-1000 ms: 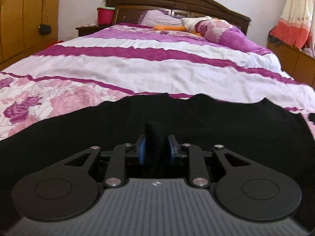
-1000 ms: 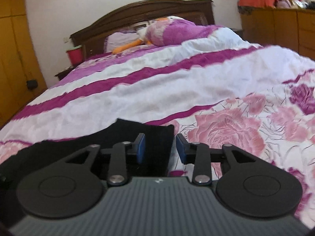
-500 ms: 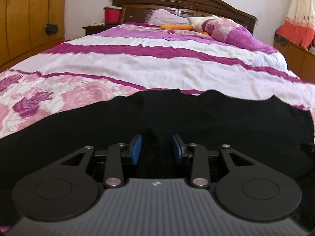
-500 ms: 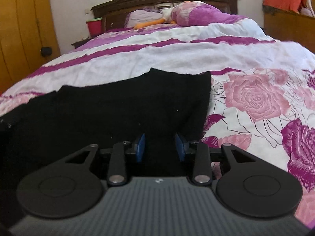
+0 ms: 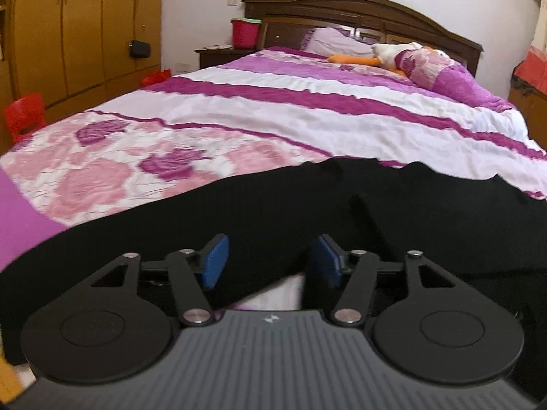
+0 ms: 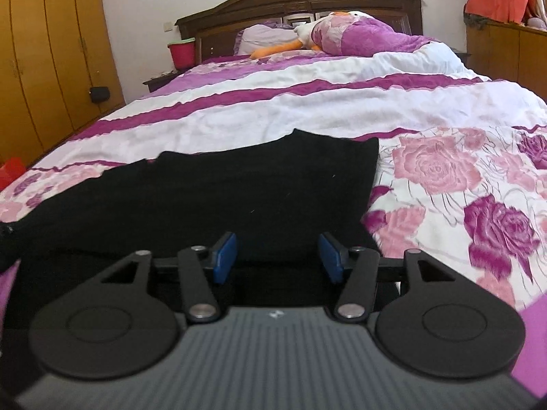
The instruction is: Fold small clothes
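A black garment lies spread flat on the near end of the bed; it also shows in the right wrist view. My left gripper is open just above the garment's near edge, jaws wide apart, holding nothing. My right gripper is open too, over the near right part of the garment, close to its right edge. The blue pads are clear of the cloth.
The bed has a pink, purple and white floral quilt. A pillow and a plush toy lie at the headboard. A red bucket stands on the nightstand. Wooden wardrobes line the left wall.
Both grippers have opened wide and let go of the black garment, which now lies flat on the quilt. Both have drawn back toward the near edge.
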### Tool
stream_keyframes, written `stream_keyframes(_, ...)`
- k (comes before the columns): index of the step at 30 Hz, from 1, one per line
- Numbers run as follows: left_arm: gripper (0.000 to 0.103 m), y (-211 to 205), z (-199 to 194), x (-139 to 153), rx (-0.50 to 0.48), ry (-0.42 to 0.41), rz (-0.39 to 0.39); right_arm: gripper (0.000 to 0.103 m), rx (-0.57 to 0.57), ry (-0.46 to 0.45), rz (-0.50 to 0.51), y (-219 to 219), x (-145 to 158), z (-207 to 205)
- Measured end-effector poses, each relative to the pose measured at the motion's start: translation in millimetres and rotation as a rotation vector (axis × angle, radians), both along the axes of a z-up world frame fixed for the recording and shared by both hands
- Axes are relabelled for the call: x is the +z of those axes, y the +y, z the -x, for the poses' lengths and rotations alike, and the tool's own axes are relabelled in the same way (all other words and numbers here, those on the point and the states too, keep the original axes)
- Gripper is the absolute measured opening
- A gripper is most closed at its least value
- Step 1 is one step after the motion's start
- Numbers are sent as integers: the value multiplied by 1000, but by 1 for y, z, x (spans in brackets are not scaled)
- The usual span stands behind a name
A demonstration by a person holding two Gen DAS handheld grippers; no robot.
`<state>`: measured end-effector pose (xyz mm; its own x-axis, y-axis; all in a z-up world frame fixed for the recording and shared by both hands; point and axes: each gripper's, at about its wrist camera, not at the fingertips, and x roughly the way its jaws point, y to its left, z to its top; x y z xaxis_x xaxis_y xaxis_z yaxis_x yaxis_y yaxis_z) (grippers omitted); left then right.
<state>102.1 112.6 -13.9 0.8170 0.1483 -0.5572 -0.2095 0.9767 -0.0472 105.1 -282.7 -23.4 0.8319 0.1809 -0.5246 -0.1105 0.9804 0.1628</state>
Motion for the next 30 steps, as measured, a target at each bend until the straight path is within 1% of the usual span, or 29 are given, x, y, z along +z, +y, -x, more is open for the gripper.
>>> stream_keyframes(3, 76, 10, 14, 1, 15, 9, -28, 56, -6, -5, 3, 4, 6, 17)
stream_keyframes(6, 80, 18, 24, 0, 21, 25, -50, 56, -4, -3, -5, 5, 11, 31)
stream_keyframes(15, 81, 31, 35, -17, 16, 106, -81, 56, -27, 11, -14, 8, 14, 57)
stream_keyframes(18, 81, 35, 32, -28, 5, 176, -100, 56, -22, 19, -30, 9, 13, 61)
stream_keyframes(19, 81, 37, 31, -31, 13, 185, -102, 56, -19, 24, -40, 9, 12, 62)
stream_keyframes(21, 81, 42, 33, -36, 25, 180, -101, 56, -16, 36, -55, 10, 11, 62)
stream_keyframes(24, 82, 49, 35, -39, 32, 171, -100, 56, -18, 40, -42, 13, 10, 62)
stream_keyframes(28, 82, 53, 35, -42, 88, 188, -157, 56, -19, 50, -40, 15, 8, 61)
stream_keyframes(30, 82, 58, 35, -43, 116, 190, -165, 56, -23, 56, -39, 15, 6, 61)
